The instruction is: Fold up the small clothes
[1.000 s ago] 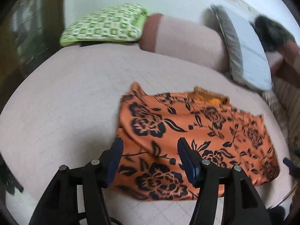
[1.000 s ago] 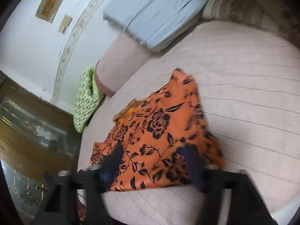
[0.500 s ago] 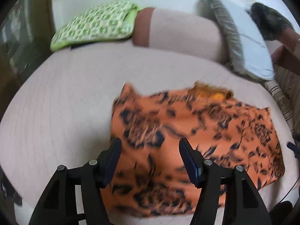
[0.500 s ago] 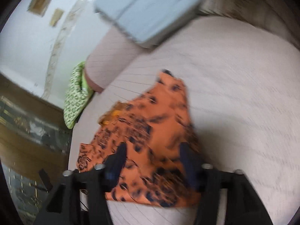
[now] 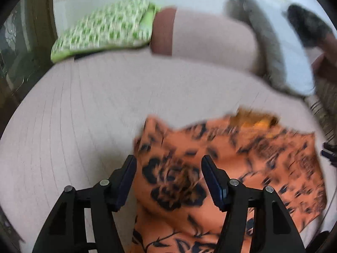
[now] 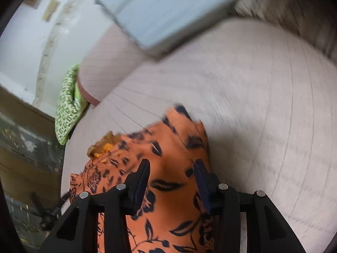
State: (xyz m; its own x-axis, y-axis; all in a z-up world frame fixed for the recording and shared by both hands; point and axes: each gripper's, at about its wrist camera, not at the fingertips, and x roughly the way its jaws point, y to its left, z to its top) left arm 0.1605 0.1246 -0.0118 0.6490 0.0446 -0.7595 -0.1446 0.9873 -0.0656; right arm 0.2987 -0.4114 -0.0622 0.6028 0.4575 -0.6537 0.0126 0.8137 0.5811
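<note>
An orange garment with black flowers (image 5: pixel 242 160) lies flat on the pale pink bed sheet (image 5: pixel 84 116); a bright orange lining shows at its far edge. My left gripper (image 5: pixel 168 166) hovers open over the garment's left part, with the cloth below and between its fingers. In the right wrist view the same garment (image 6: pixel 168 145) lies with its right edge just past my right gripper (image 6: pixel 172 168). Its jaws are closing with cloth between them, and the pads do not visibly press on it. Both views are blurred by motion.
A green patterned pillow (image 5: pixel 105 29), a pink bolster (image 5: pixel 210 40) and a grey-blue pillow (image 6: pixel 168 10) line the head of the bed. A person's dark hair (image 5: pixel 305 27) shows at the upper right. The bed drops to a dark floor (image 6: pixel 25 158) on the left.
Both grippers have moved forward over the garment towards its far edge. The right jaws stand narrower than before; the left jaws look the same.
</note>
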